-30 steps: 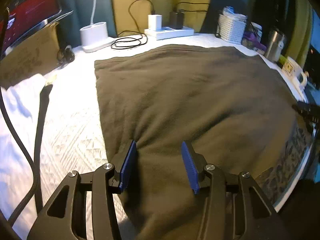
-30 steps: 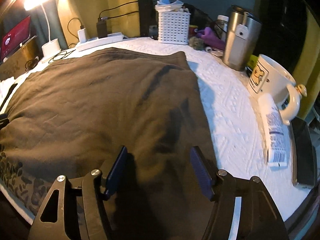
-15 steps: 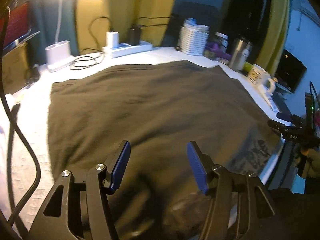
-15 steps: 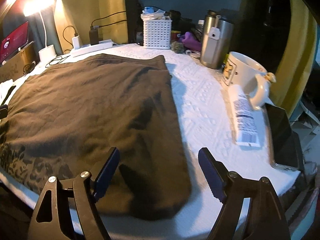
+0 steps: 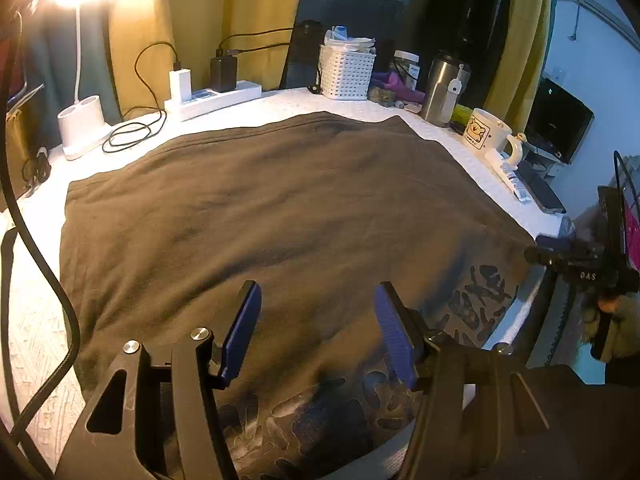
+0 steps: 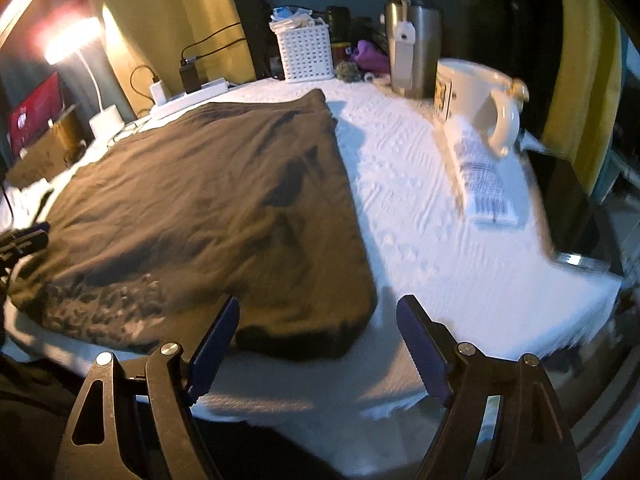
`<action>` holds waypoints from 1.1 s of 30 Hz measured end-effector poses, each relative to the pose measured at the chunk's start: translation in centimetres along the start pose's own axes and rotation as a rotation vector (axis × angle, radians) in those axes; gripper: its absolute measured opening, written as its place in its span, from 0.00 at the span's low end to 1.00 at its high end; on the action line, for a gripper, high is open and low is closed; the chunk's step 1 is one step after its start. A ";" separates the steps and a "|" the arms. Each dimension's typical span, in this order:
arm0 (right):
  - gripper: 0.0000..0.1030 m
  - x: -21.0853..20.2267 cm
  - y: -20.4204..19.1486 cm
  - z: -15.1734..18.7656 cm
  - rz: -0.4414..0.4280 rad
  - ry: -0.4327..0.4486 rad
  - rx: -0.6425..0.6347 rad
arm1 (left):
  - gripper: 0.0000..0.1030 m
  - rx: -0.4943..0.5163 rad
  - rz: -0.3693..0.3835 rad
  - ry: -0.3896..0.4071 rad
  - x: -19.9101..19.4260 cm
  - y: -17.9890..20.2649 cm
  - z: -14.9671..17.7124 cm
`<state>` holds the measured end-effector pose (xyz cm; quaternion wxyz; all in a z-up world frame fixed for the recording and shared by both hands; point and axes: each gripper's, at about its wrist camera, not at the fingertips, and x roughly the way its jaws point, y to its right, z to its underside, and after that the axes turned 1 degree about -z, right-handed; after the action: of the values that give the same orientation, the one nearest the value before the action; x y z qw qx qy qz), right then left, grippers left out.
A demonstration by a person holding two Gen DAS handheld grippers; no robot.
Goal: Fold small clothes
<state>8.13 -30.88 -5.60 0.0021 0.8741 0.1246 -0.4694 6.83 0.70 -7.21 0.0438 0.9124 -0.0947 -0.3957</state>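
Two grippers had both backed off the dark garment (image 5: 280,216) within the last second, which mattered more than anything else on the table. A second before, each pair of blue pads stood low over the cloth; now the left gripper (image 5: 316,332) hung above the printed hem at 6 o'clock in its own view, jaws wide and holding nothing, and the right gripper (image 6: 318,344) had drawn out past the table's near edge, jaws equally wide and empty, with the garment's near right corner (image 6: 320,320) between them at 12 o'clock. The garment lay flat on the white textured cover (image 6: 420,208), its far hem running toward the white basket (image 5: 346,74) at 12 o'clock, its right edge well apart from the mug (image 6: 476,104) and tube (image 6: 482,176) at 2 o'clock. Judging from that retreat (the right view was blurred, so the hand was probably moving), smoothing looked finished and a fold not yet begun; the next grasp would likely take the near corners.
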 end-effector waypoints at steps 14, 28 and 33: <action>0.80 -0.4 -2.1 1.1 -0.085 -0.042 0.065 | 0.57 -0.079 -0.056 0.032 -1.0 -3.4 0.5; 0.82 3.0 -4.2 -2.1 -0.134 -0.018 0.082 | 0.57 -0.169 -0.104 0.011 -0.9 -7.9 1.6; 0.82 4.2 -4.4 -3.6 -0.107 -0.006 0.105 | 0.57 -0.194 -0.127 0.007 -0.9 -9.6 1.4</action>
<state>12.35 -25.26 -6.53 -0.0683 0.8638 0.1466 -0.4773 6.50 10.29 -9.04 0.1072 0.9094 0.0021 -0.4018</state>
